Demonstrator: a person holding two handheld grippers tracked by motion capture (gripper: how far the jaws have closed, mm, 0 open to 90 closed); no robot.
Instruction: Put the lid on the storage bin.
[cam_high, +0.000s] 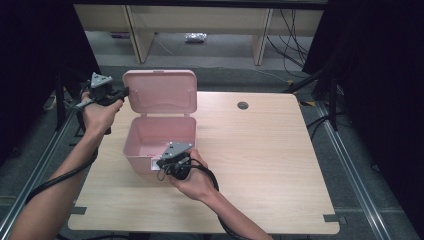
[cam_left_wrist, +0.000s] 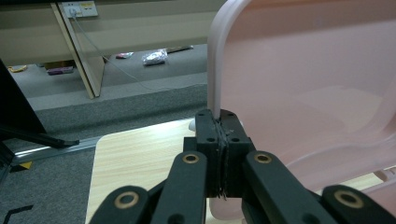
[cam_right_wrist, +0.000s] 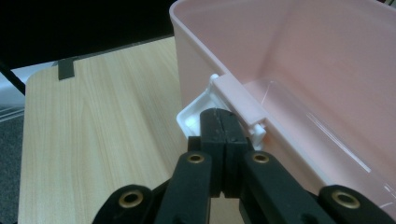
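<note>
Left gripper view shows us the left gripper (cam_left_wrist: 219, 122) clamped on the raised lid's (cam_left_wrist: 303, 88) edge, while our right gripper (cam_right_wrist: 226, 122) sits clenched at the box's (cam_right_wrist: 299, 84) latch (cam_right_wrist: 194, 116), grip unclear.

Each hand carries a black gripper. The left gripper (cam_high: 121, 92) and the right gripper (cam_high: 161, 162) each bear a grey three-cornered plate on top, with small dark spots at the corners. A thick black cable trails from each, running back along the bare forearm; no sleeves show. In the left gripper view, the left gripper (cam_left_wrist: 219, 122) has two black jaws built from flat, rounded link bars, each pinned with brass-coloured rivets, and small dark screws sit in the square blocks at the tips. In the right gripper view, the right gripper (cam_right_wrist: 219, 120) has the same black links and brass rivets.
</note>
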